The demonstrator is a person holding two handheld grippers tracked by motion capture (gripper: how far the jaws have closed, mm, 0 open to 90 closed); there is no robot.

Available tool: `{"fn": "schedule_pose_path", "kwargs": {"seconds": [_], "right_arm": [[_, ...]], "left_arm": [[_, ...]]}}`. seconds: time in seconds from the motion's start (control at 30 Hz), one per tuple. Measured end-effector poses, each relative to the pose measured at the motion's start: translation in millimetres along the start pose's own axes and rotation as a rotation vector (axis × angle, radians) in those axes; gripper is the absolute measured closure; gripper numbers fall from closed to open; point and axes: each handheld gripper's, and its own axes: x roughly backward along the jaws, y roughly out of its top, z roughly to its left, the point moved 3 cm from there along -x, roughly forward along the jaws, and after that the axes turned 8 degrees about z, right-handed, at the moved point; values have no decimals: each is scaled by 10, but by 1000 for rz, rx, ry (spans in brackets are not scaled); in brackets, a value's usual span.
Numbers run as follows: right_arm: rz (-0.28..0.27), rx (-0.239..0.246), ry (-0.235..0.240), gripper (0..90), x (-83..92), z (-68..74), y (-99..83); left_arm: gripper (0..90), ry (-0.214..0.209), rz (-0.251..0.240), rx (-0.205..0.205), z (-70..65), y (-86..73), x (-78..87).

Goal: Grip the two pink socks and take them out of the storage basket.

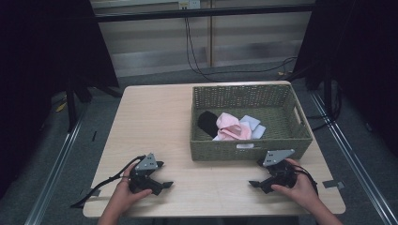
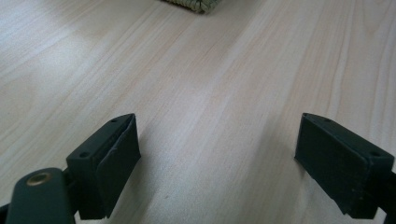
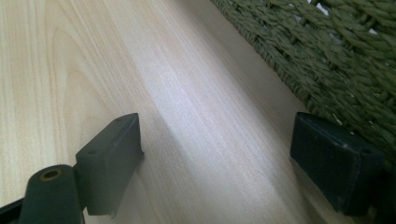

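Observation:
A green woven basket (image 1: 251, 150) stands on the right half of the wooden table (image 1: 155, 122). Inside it lie a black cloth (image 1: 207, 123), a pink cloth (image 1: 229, 127) and a pale blue cloth (image 1: 252, 124). My left gripper (image 1: 162, 181) rests near the table's front left, held by a hand, its jaws pointing right. In the left gripper view it (image 2: 217, 154) stands open over bare wood. My right gripper (image 1: 256, 178) sits just in front of the basket's front right corner, pointing left. In the right gripper view it (image 3: 215, 154) is open, nothing between the jaws, the basket wall (image 3: 336, 60) beside it.
Cables (image 1: 197, 56) trail over the grey floor behind the table. Dark curtains and stand legs (image 1: 70, 101) flank both sides. Metal rails (image 1: 56, 164) run along the floor left and right. A basket corner (image 2: 194, 4) peeks in at the top of the left gripper view.

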Motion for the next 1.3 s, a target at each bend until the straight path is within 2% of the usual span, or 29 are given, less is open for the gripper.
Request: {"fn": "schedule_pose_path", "kwargs": {"seconds": [0.3,0.43,0.47,0.63,0.9,0.97,1.2,1.3], "right_arm": [[44,9,47,174,87,15,111],[108,18,56,174,122,-4,152],[126,34,59,174,132,-11,165],[159,49,67,189,195,-8,237],[230,20,68,217,384,-57,365],[239,4,82,225,439,-68,403],[304,15,86,227,568,-100,502],[311,21,92,227,629,-127,553]], "left_arm": [[130,0,0,0,0,0,0],[130,0,0,-1,1,0,0],[130,0,0,-1,1,0,0],[129,-1,-1,-1,1,1,-1],[129,-1,-1,-1,1,0,-1],[128,-1,-1,-1,1,0,0],[129,-1,-1,-1,1,0,0],[129,-1,-1,-1,1,0,0]]}}
